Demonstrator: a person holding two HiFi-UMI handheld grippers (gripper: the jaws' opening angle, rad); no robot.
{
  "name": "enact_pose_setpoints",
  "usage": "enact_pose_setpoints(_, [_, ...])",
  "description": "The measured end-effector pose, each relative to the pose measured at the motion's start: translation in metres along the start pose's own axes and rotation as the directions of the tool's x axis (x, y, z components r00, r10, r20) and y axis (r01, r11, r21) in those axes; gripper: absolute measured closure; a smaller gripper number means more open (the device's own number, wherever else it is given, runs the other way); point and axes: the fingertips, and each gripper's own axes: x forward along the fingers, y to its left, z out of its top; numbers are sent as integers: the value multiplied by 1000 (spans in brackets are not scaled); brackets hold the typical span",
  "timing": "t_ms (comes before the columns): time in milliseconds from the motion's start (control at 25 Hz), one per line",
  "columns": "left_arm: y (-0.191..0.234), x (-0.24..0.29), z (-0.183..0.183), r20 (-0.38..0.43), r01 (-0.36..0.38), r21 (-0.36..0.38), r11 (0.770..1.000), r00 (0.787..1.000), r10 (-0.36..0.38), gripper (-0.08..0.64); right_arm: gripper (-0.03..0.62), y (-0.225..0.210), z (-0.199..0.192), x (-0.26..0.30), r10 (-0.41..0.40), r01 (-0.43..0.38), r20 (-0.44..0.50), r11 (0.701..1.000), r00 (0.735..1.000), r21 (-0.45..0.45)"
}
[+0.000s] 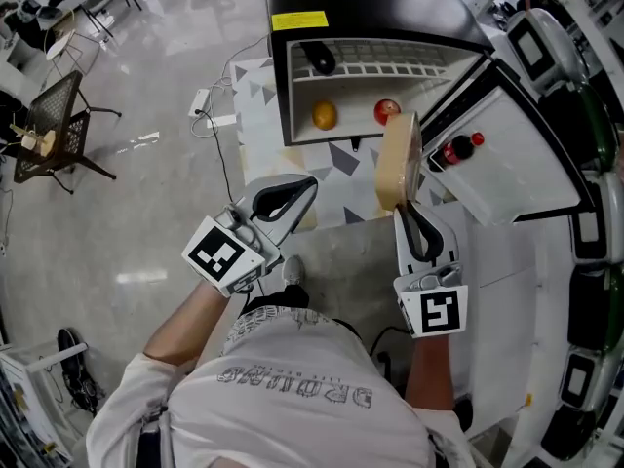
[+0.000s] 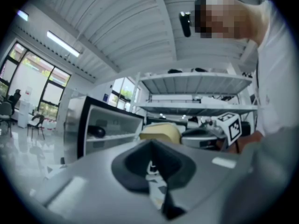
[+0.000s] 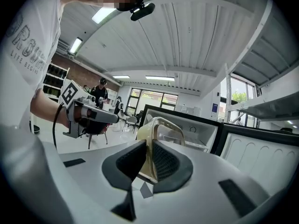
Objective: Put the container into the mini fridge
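The black mini fridge [image 1: 375, 3] stands open on the floor ahead, its door [image 1: 507, 159] swung out to the right. My right gripper [image 1: 408, 211] is shut on a cream lidded container [image 1: 400, 159], held on edge just in front of the fridge's lower shelf. In the right gripper view the container [image 3: 161, 130] stands between the pads of my right gripper [image 3: 149, 149], with the fridge [image 3: 189, 121] behind it. My left gripper [image 1: 300, 191] hovers to the left of the container, shut and holding nothing. In the left gripper view the container [image 2: 161, 132] shows past the tips of my left gripper [image 2: 150, 147].
Inside the fridge are a black object [image 1: 319, 58] on the upper shelf and an orange [image 1: 324, 115] and a red apple [image 1: 386, 110] below. A red-capped bottle [image 1: 458, 149] lies in the door. A power strip [image 1: 201, 100] with cable and a chair [image 1: 58, 130] are at left; shelving [image 1: 585, 115] at right.
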Motion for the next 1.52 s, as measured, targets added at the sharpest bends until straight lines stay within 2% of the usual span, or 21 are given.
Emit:
enact_pose_setpoints(440, [48, 9, 2, 11, 27, -16, 1000, 1000, -27, 552, 555, -13, 7, 46, -36, 34, -32, 998, 999, -54])
enact_pose_setpoints(880, [66, 28, 10, 28, 27, -9, 1000, 999, -27, 552, 555, -38, 15, 81, -9, 0, -47, 980, 999, -201])
enact_pose_setpoints(1200, [73, 58, 19, 45, -15, 10, 1000, 999, 15, 552, 556, -65, 3, 105, 62, -96, -112, 938, 992, -334])
enact_pose_setpoints(1360, [74, 73, 25, 58, -49, 16, 999, 997, 48, 552, 556, -80, -2, 114, 90, -140, -140, 903, 986, -407])
enact_pose_setpoints(1520, [73, 87, 27, 66, -84, 15, 996, 994, 83, 552, 555, -94, -2, 123, 124, -174, -139, 879, 982, -444])
